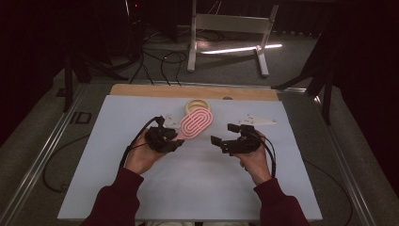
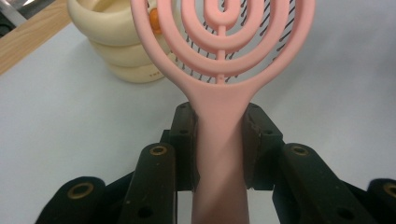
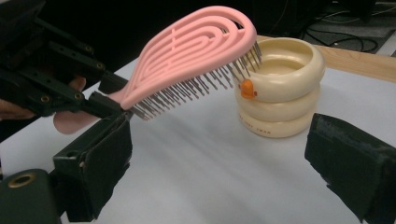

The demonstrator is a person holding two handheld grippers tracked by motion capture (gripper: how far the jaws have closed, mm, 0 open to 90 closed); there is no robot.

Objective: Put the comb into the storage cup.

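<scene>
The left gripper [image 1: 175, 141] is clamped on the handle of a pink hairbrush [image 1: 196, 122], its two pads pinching the narrow neck from either side just below the oval head, as the left gripper view shows [image 2: 219, 140]. The brush is carried off the white table [image 1: 117, 155], angled toward 1 o'clock from the hand in the high view, bristles down, its far tip hanging at the rim of a cream-coloured stacked-ring holder [image 1: 196, 106] with a small orange duck bill [image 3: 247, 88] on its side. In the right gripper view the bristle tips [image 3: 243, 65] appear to be just touching or brushing that rim. The right gripper [image 1: 225, 134] waits empty at 3 o'clock of the brush, jaws spread wide, aimed toward holder and brush, well apart from both. Beyond it, at about 1 o'clock, a white bracket [image 1: 256, 120] lies flat on the table.

The risks from here look twofold. The grip sits far back on a long, smooth handle, so any push of the bristles against the holder could lever the brush round between the pads. And the holder seems light and unsteadied: a forward nudge from the brush head may slide or tip it toward the table's far wooden edge [image 1: 141, 90].
</scene>
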